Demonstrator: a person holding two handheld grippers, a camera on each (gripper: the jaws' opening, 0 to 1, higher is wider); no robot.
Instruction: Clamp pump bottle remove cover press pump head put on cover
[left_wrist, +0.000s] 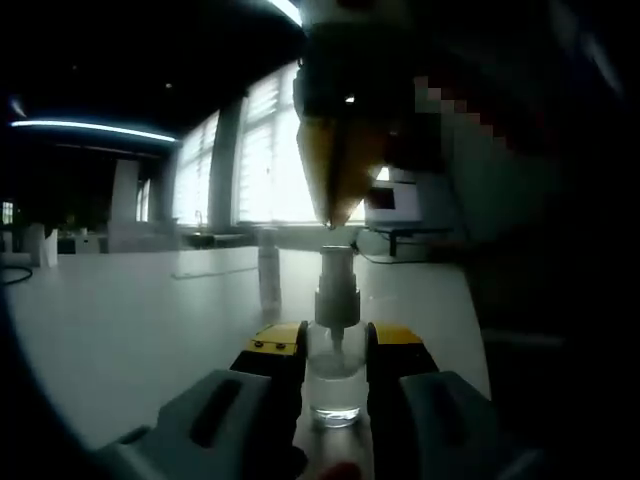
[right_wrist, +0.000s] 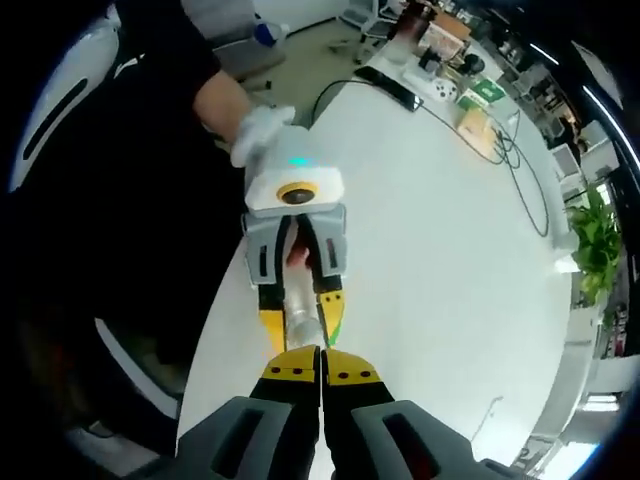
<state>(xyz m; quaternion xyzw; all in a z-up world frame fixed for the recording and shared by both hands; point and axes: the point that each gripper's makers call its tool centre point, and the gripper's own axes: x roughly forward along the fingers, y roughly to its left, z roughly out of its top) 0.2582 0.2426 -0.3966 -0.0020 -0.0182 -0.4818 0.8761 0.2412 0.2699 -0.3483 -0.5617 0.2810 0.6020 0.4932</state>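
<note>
In the left gripper view we see our left gripper (left_wrist: 337, 365) holding a small clear pump bottle (left_wrist: 336, 375). The two jaws with yellow tips press on its sides, one on each side. The bottle stands upright on the white table (left_wrist: 130, 320). Its white pump head (left_wrist: 337, 290) sticks up above the jaws. The cover is off the pump head. Right above the pump head, our right gripper (left_wrist: 330, 222) points down. Its yellow tips are pressed together into one sharp point, and the point is just over the top of the pump head. We cannot tell if it touches. A little way behind the bottle stands a clear cover (left_wrist: 268, 265), upright on the table. Big bright windows (left_wrist: 260, 150) are far behind.

In the right gripper view we look down from above. Our right gripper (right_wrist: 322, 352) is at the bottom, and its two yellow tips are closed tight with nothing between them. Just past the tips is the bottle (right_wrist: 303, 318), held between the yellow tips of the left gripper (right_wrist: 300, 325). A hand in a white glove (right_wrist: 255, 130) holds that left gripper. The bottle is near the edge of the table (right_wrist: 440, 250). Far off on the table lie a black cable (right_wrist: 520, 190) and some small things. A green plant (right_wrist: 592, 245) is beside the table.
</note>
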